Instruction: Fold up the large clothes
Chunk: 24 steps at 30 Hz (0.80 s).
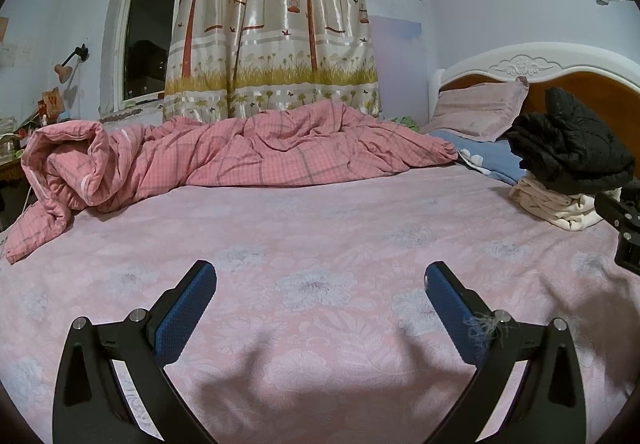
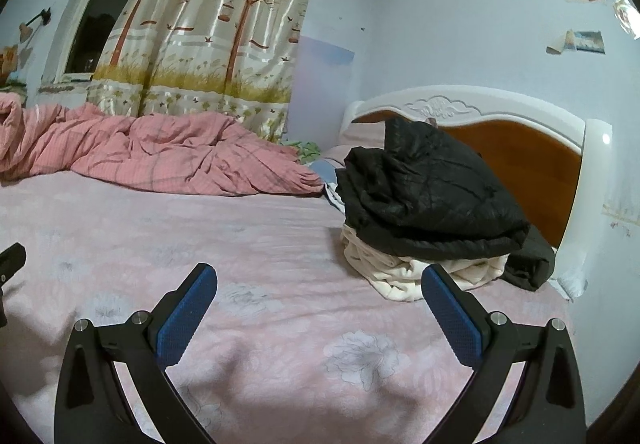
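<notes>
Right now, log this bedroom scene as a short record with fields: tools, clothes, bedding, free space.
left tool: open, empty, over the pink sheet
right tool: open, empty, near the clothes pile
clothes: black jacket lying on top of a cream garment, by the headboard
bedding: pink checked quilt bunched along the far side; pillow at the head
free space: flowered sheet bare in the middle
</notes>
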{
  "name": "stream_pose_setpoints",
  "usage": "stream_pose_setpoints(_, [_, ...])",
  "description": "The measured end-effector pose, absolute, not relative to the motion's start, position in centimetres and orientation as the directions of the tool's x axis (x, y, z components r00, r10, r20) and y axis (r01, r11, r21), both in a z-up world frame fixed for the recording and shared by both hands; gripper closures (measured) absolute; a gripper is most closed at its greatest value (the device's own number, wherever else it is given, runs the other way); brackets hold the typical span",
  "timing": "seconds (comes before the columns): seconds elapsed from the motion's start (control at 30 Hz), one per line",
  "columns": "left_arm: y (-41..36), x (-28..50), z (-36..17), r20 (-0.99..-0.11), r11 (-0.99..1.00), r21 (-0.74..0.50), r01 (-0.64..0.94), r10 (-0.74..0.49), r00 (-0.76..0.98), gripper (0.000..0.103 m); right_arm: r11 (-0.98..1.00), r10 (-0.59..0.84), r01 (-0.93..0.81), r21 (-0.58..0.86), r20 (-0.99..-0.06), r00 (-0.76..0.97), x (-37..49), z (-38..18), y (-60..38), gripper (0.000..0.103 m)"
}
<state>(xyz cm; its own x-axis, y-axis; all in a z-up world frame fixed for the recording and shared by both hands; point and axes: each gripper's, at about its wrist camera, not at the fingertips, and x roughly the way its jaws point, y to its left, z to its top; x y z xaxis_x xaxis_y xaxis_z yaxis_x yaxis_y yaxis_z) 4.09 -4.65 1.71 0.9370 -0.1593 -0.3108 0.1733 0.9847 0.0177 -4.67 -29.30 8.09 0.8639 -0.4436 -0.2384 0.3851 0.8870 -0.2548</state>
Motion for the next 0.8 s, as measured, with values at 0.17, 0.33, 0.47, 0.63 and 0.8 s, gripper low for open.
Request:
stream_pose_setpoints(0.17, [-4.65, 4.07, 1.73, -0.31, 0.985, 0.019, 0.174, -0.159, 0.937, 0.0, 0.886, -0.444, 0.381, -0.266, -0.241, 0.863, -4.62, 7.97, -29.08, 0.0])
stream_pose_setpoints(0.33, [-4.65, 4.07, 1.73, -0.31, 0.985, 0.019, 0.174, -0.16, 0.937, 0.0, 0.887, -0.444, 0.382, -0.261, -0.248, 0.861, -4.51, 7.92, -29.13, 0.0])
stream_pose_setpoints(0.47, [-4.64, 4.07, 1.74, -0.311, 0.985, 0.019, 0.174, -0.159, 0.937, 0.0, 0.886, -0.447, 0.386, -0.257, -0.252, 0.858, -4.56, 7.91, -29.03, 0.0])
stream_pose_setpoints(0.63, [-4.65, 4.07, 1.75, -0.312, 0.985, 0.019, 0.174, -0.159, 0.937, 0.0, 0.886, -0.447, 0.385, -0.258, -0.25, 0.859, -4.59, 7.91, -28.98, 0.0])
stream_pose_setpoints(0.8, [-4.63, 4.08, 1.77, -0.314, 0.985, 0.016, 0.174, -0.16, 0.936, 0.0, 0.885, -0.449, 0.388, -0.258, -0.247, 0.859, -4.61, 7.84, -28.96, 0.0])
